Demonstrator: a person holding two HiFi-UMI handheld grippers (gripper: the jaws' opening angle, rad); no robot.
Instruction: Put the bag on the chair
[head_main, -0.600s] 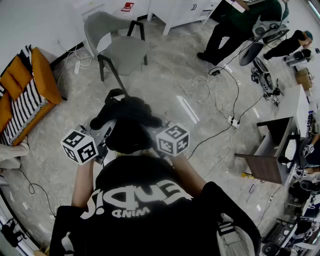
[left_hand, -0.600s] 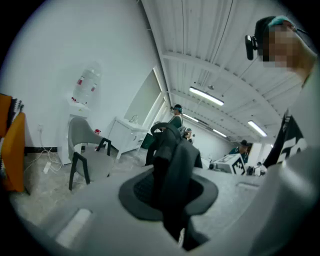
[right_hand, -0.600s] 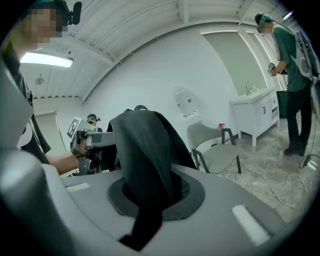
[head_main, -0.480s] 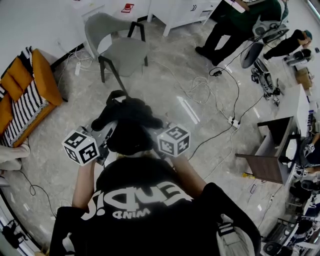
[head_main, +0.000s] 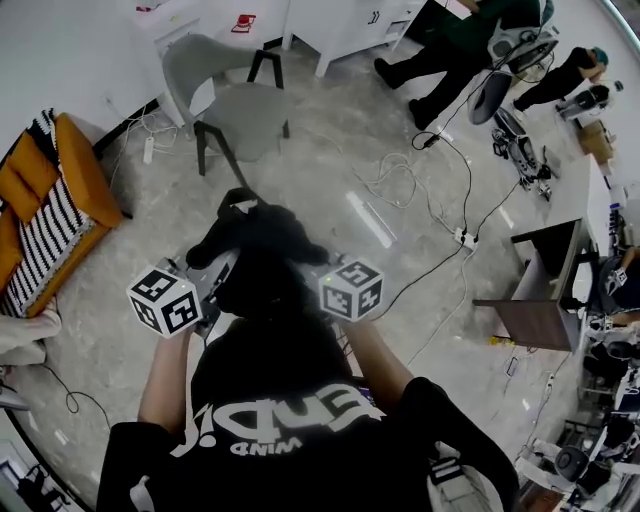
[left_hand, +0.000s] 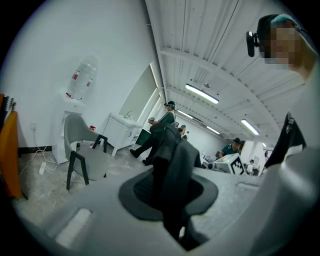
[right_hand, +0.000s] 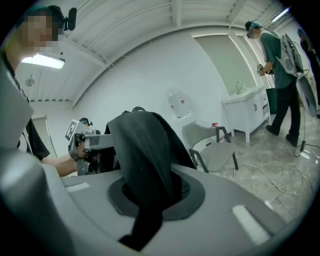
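A black bag (head_main: 256, 250) hangs above the floor in front of me, held up by its straps between both grippers. The left gripper (head_main: 218, 278) is shut on one dark strap (left_hand: 172, 167), which runs up from between its jaws. Another black strap (right_hand: 144, 165) is pinched in the right gripper (head_main: 312, 272), which is also shut. In the head view the bag hides both sets of fingertips. The grey chair (head_main: 232, 98) stands empty farther ahead and a little to the left, also in the left gripper view (left_hand: 84, 150) and the right gripper view (right_hand: 212, 147).
An orange seat with a striped cushion (head_main: 48, 200) is at the left. Cables (head_main: 400, 180) and a power strip (head_main: 466, 240) lie on the floor right of the chair. White cabinets (head_main: 340, 25) line the far wall. A dark table (head_main: 528, 300) stands at the right, where people work.
The bag and both grippers stay at almost the same place in the view. The floor and chair have shifted slightly, and the standing person at the far right has stepped to the left.
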